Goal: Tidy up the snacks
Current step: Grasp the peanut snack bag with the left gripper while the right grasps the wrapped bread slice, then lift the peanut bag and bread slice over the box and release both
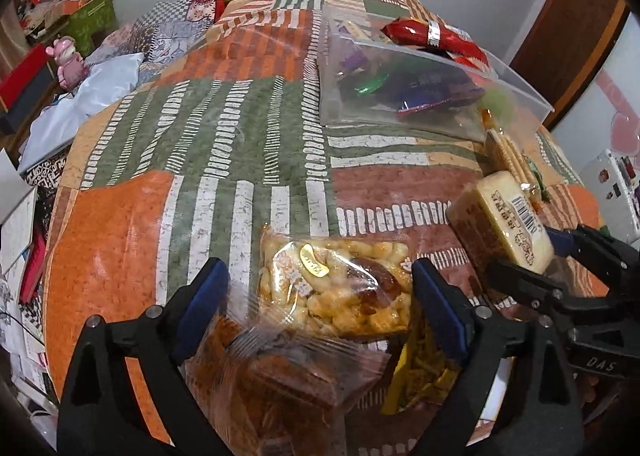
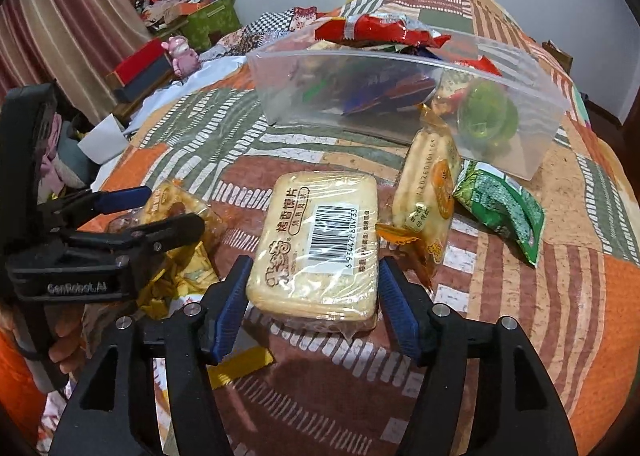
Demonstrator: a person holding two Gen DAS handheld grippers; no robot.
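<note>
So some snacks are already sitting in the clear bin — but the left gripper and right gripper are both hanging open, gripping nothing, around a peanut pack and a cracker pack waiting on the table.

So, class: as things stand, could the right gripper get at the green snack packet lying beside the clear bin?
Probably yes. The green packet lies flat and uncovered on the tablecloth, right of the right gripper, whose open jaws straddle the barcoded pack.

Patchwork tablecloth, pink figurine, green patterned box, striped curtain
</note>
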